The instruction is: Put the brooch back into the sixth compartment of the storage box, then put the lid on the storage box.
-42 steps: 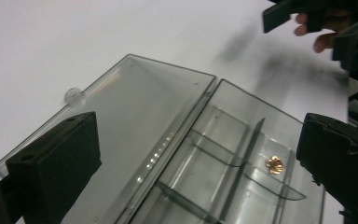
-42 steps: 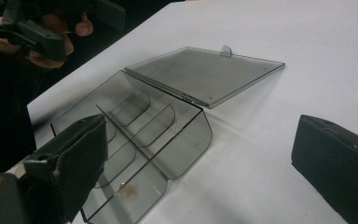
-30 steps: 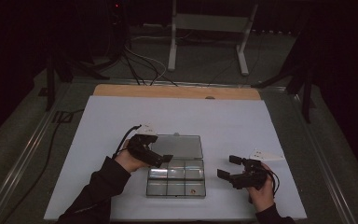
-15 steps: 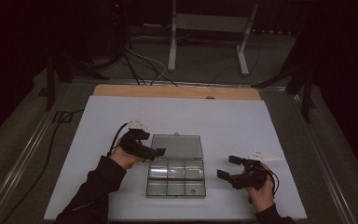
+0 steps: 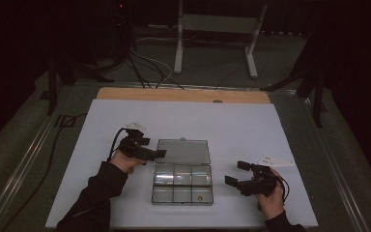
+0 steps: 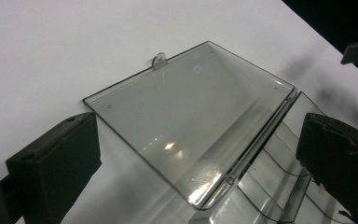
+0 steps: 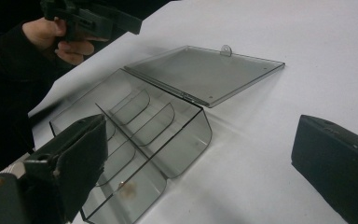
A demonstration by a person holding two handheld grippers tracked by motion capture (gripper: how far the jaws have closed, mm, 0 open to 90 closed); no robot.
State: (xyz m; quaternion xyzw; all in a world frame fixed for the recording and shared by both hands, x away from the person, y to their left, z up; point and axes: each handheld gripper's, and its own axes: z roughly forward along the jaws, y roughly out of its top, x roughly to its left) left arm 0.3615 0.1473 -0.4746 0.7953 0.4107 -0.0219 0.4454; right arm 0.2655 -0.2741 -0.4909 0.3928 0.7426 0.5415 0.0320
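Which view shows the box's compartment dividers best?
Right gripper view: the open clear box lies side-on, its curved dividers distinct. The high view shows only a faint grid from above. The left gripper view mostly shows the lid, with dividers cut off at the corner.

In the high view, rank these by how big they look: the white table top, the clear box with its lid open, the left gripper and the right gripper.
1. White table top, by far the largest.
2. Clear box with its open lid.
3. Left gripper and right gripper: they look about alike, so I will not rank one above the other.
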